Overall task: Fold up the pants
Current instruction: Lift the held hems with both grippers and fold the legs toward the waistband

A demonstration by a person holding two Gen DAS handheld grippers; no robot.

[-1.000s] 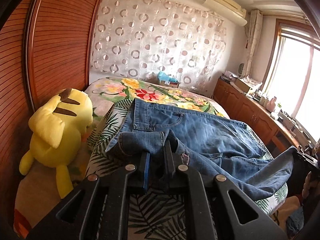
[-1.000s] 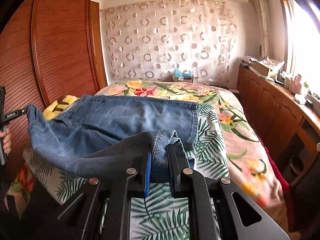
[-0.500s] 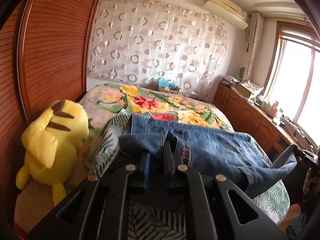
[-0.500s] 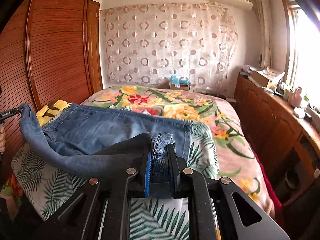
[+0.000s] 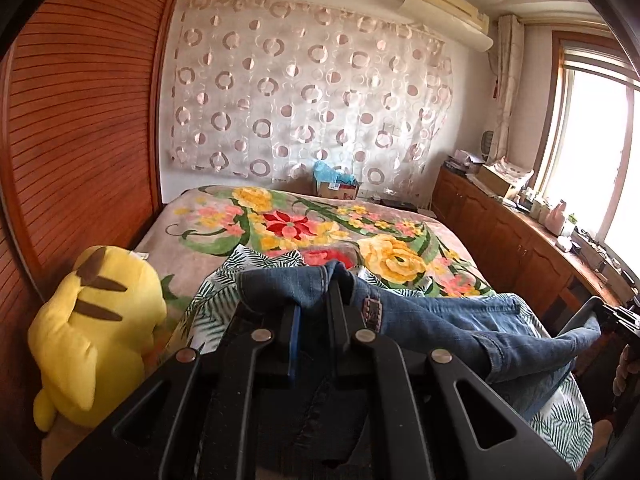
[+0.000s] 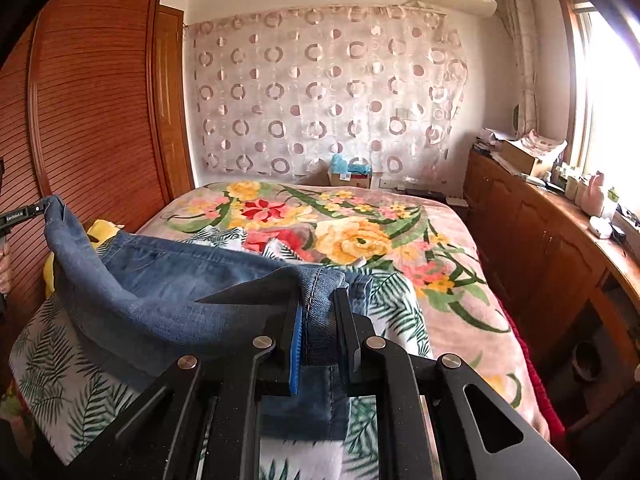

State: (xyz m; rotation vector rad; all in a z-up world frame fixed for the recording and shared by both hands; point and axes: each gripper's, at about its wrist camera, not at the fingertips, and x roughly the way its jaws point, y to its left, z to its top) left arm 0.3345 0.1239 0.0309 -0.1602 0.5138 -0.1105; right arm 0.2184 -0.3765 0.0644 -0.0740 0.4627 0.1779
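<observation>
Between the fingers of my left gripper (image 5: 314, 320), seen through the left wrist camera, a bunched fold of the jeans (image 5: 436, 320) is pinched tight, the jaws nearly together on the denim. From that pinch the jeans run rightward, lifted off the leaf-print sheet (image 5: 216, 300), to the far edge of the picture, where my right gripper (image 5: 610, 314) holds the other end. Only its dark tip shows there, with part of my hand (image 5: 626, 368) below it, both cut off by the lens rim. Black gripper arms hide the cloth hanging under my left fingers. A yellow plush toy (image 5: 96, 332) sits at the bed's left side, against the wooden wardrobe (image 5: 80, 120). At the head of the bed (image 5: 280, 216), a cardboard box (image 5: 338, 190) holds something blue and crumpled that I cannot identify.

Through the right wrist camera, my right gripper (image 6: 318, 328) is clamped on a stitched edge of the jeans (image 6: 168, 284), the jaws only as far apart as the cloth is thick. More denim hangs below, partly hidden by the arms. Denim stretches leftward and upward to my left gripper (image 6: 38, 210), of which only the tip is in frame. Most of the plush toy (image 6: 102, 228) is covered by the jeans. Small items on the wooden cabinets (image 6: 532, 236) by the window are washed out by glare.
</observation>
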